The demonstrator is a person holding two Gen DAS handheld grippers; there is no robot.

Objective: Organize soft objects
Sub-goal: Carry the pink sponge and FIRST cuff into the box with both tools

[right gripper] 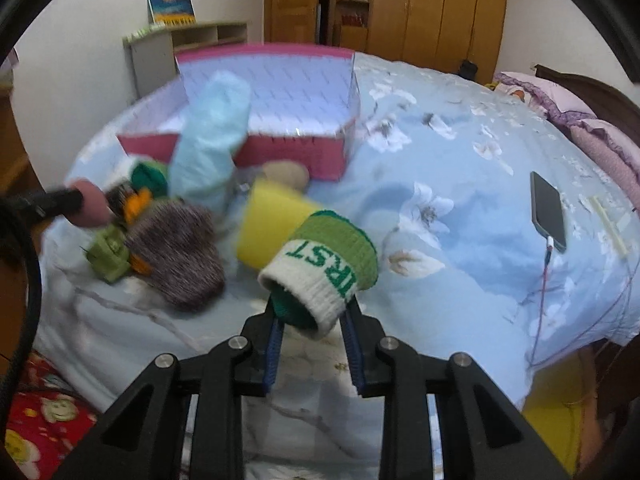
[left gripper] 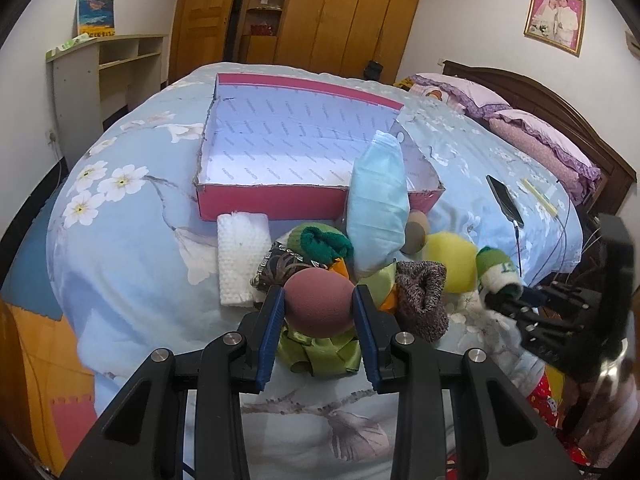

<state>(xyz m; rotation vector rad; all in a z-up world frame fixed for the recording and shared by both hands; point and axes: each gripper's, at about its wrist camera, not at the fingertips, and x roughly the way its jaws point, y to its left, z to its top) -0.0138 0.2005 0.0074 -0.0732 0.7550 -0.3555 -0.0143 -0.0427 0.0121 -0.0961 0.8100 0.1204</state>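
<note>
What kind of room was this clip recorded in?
A home bedroom, most likely. The objects lie on a bed with a floral quilt, pillows sit against a dark wooden headboard, and a wooden wardrobe lines the far wall.

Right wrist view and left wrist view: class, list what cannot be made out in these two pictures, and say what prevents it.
- Sock lettering, right wrist view: only "IRST" shows; the rest wraps out of sight.
- Pile left of the right gripper, right wrist view: motion blur smears it.
- Green fabric, left wrist view: partly hidden under the pink ball and left gripper.
- Phone screen: dark, nothing readable.
</note>
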